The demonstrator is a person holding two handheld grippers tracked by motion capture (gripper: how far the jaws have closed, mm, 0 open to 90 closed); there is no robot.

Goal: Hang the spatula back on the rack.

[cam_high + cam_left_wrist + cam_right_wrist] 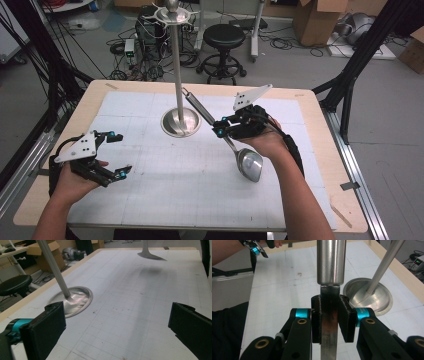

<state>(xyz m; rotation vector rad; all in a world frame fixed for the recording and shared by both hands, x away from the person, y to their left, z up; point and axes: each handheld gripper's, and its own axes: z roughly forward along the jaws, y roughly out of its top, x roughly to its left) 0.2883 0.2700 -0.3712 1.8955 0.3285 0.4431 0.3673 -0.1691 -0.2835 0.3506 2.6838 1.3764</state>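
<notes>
From the high view, a person is working at a light wooden tabletop (320, 107) covered by a white gridded mat (165, 185). The right hand-held gripper (220, 128) is clamping the flat shaft of a long polished steel ladle (248, 163), whose bowl is lying on the mat near the right forearm. Just beside it, a tall steel pole stand on a round dished base (179, 121) is rising mid-table. The left hand-held gripper (118, 154) is waiting released near the left edge, well apart from both.

In the left gripper view, its black jaws are standing wide apart over bare mat, the stand's base (75, 298) lying ahead.

In the right gripper view, the jaws are squeezing the ladle's shaft (329, 322) below its round handle.
</notes>
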